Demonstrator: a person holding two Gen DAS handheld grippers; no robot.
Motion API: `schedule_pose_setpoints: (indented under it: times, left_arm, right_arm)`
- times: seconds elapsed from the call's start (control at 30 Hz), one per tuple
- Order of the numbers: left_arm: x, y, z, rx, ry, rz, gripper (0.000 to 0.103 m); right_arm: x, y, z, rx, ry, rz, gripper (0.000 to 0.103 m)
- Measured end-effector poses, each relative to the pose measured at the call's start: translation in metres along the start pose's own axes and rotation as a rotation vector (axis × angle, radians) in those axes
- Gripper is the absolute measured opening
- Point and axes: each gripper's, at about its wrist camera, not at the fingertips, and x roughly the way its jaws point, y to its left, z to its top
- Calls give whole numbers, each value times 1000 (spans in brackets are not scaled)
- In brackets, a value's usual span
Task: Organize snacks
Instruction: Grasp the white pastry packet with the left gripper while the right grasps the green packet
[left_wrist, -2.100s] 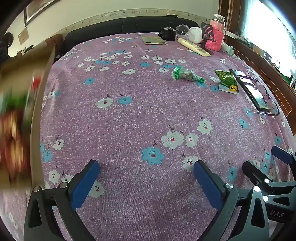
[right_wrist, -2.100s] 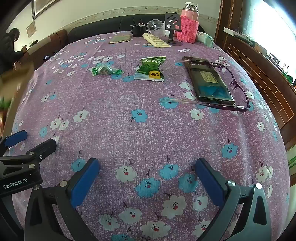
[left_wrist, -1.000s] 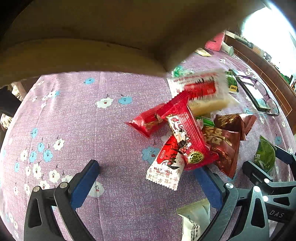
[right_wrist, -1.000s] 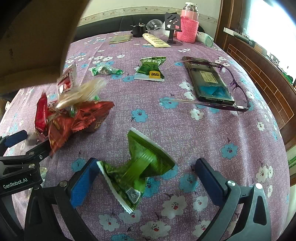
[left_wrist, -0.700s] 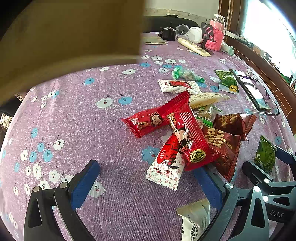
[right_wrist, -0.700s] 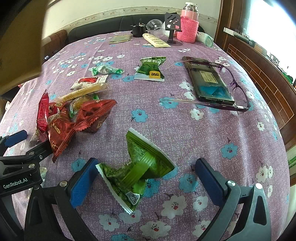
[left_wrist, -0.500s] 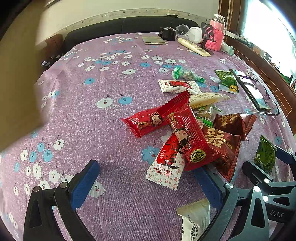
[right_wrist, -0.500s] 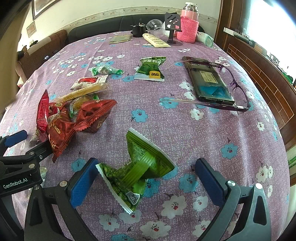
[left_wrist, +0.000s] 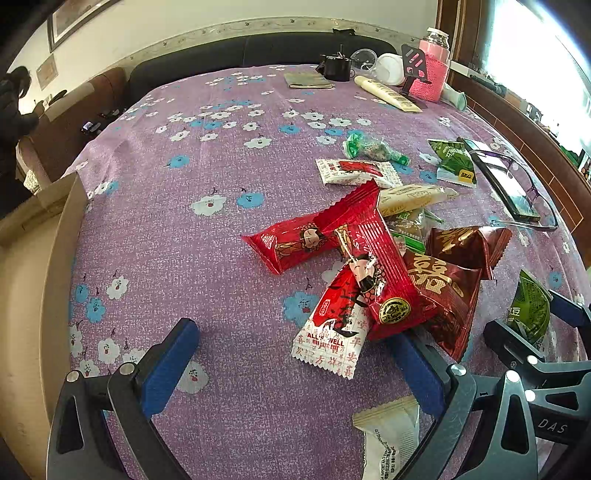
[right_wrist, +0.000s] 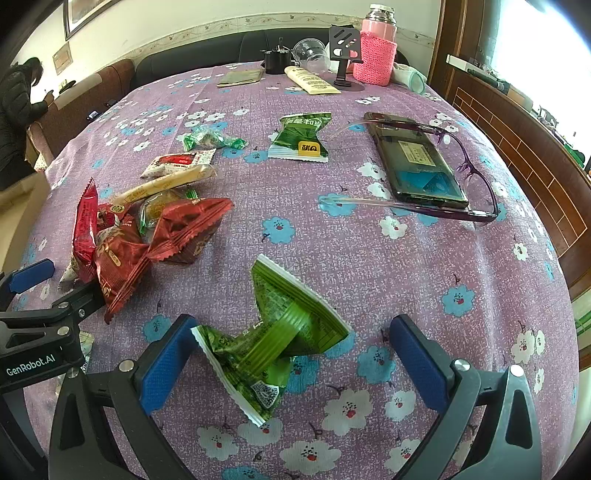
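Note:
A heap of snack packets lies on the purple flowered tablecloth (left_wrist: 221, 155). In the left wrist view it holds a red packet (left_wrist: 295, 240), a long red one (left_wrist: 373, 258), dark red ones (left_wrist: 443, 288) and a red-and-white one (left_wrist: 328, 332). My left gripper (left_wrist: 291, 354) is open, low over the cloth, its right finger touching the heap's near edge. A white packet (left_wrist: 388, 435) lies close under it. My right gripper (right_wrist: 291, 350) is open, with a twisted green packet (right_wrist: 280, 325) lying loose on the cloth between its fingers. A cardboard box (left_wrist: 33, 258) stands at the left edge.
Farther back lie a green candy (right_wrist: 207, 140), a green packet (right_wrist: 301, 136), a red-and-white packet (right_wrist: 177, 162) and a beige stick (right_wrist: 166, 182). A phone (right_wrist: 413, 162) under glasses (right_wrist: 476, 184) lies right. A pink flask (right_wrist: 376, 51), tube (right_wrist: 310, 81) and black pot (right_wrist: 277, 61) stand at the back.
The cardboard box swung over the table, spilled the snacks onto the cloth, then drew away to the left edge. The packets have settled and both grippers have held still.

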Motion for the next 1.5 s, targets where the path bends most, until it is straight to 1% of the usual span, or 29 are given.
schedule_pose_setpoints:
  times: [0.77, 0.87, 0.9, 0.97, 1.03, 1.1, 1.17, 1.23, 1.3, 1.33, 1.37, 1.4, 1.47, 1.5]
  left_arm:
    - [0, 0, 0, 0, -1, 0, 103]
    - [0, 1, -1, 6, 4, -2, 103]
    - [-1, 2, -2, 16, 21, -9, 103]
    - [-4, 4, -2, 35, 71, -18, 103]
    - [-10, 8, -5, 21, 99, -15, 102]
    - [-23, 13, -10, 3, 96, -60, 102]
    - [-37, 16, -16, 1, 89, -89, 93]
    - [-46, 17, -22, -9, 104, -123, 70]
    - [-48, 16, -28, -24, 147, -170, 59]
    - [-48, 15, -32, -33, 166, -193, 59]
    - [-49, 12, -33, -33, 175, -211, 59]
    - [-51, 9, -32, -27, 173, -222, 59]
    - [-54, -1, -33, 6, 164, -234, 59]
    - [-55, -6, -33, 23, 164, -236, 56]
  right_arm:
    - [-1, 1, 0, 2, 1, 0, 103]
    - [-2, -1, 4, -38, 37, 30, 103]
    - [-3, -4, 6, -53, 67, 56, 103]
    - [-9, -12, 6, -41, 85, 93, 103]
    - [-24, -28, 4, -1, 68, 109, 103]
    - [-38, -40, 1, 36, 43, 133, 103]
    - [-54, -55, -5, 92, 19, 176, 103]
    - [-63, -66, -11, 135, 14, 213, 102]
    - [-67, -68, -14, 144, 20, 227, 94]
    - [-68, -69, -15, 147, 25, 236, 88]
    - [-69, -70, -15, 153, 30, 243, 88]
    - [-70, -70, -14, 156, 30, 248, 87]
    - [-71, -70, -13, 158, 29, 251, 80]
    - [-70, -69, -10, 159, 33, 254, 78]
